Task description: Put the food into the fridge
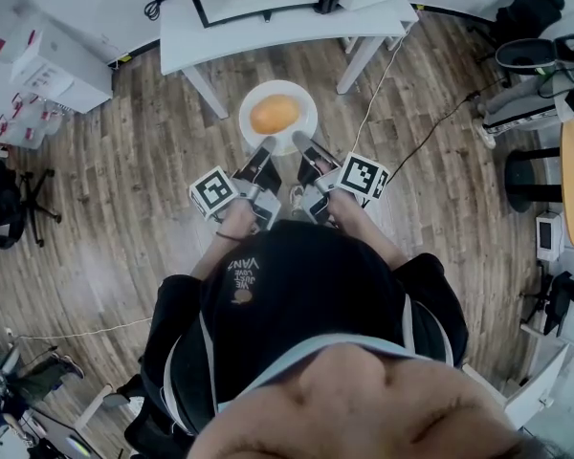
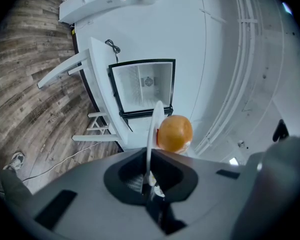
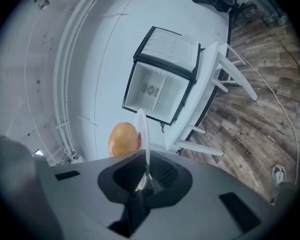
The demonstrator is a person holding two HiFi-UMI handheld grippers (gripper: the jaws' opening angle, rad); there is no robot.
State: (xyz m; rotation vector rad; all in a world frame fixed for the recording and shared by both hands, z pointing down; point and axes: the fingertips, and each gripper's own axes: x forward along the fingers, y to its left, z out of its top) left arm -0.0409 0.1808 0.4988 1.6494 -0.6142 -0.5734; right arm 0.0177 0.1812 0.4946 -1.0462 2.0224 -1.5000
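**Left hand-held gripper** (image 1: 266, 145): its jaws are clamping shut on the near rim of the white plate (image 1: 304, 128), on the plate's left side. Its marker cube (image 1: 213, 191) is sitting behind it, toward the person.

**Right hand-held gripper** (image 1: 301, 142): its jaws are pinching the same near rim, just beside the left one. Its marker cube (image 1: 362, 175) is riding behind it.

**White plate:** both grippers are carrying it above the wooden floor (image 1: 124, 170), and it is showing edge-on in each gripper view.

**Round orange-coloured food item** (image 1: 275, 114): it is resting on the middle of the plate.

**Mini fridge** (image 2: 142, 86): it is standing beyond the plate, clear of it, with its black-framed door opening facing the plate and showing a pale interior. Its door (image 3: 172, 49) is hanging open.

**White worktop** (image 1: 268, 32): it is carrying the fridge, beyond the plate's far rim.
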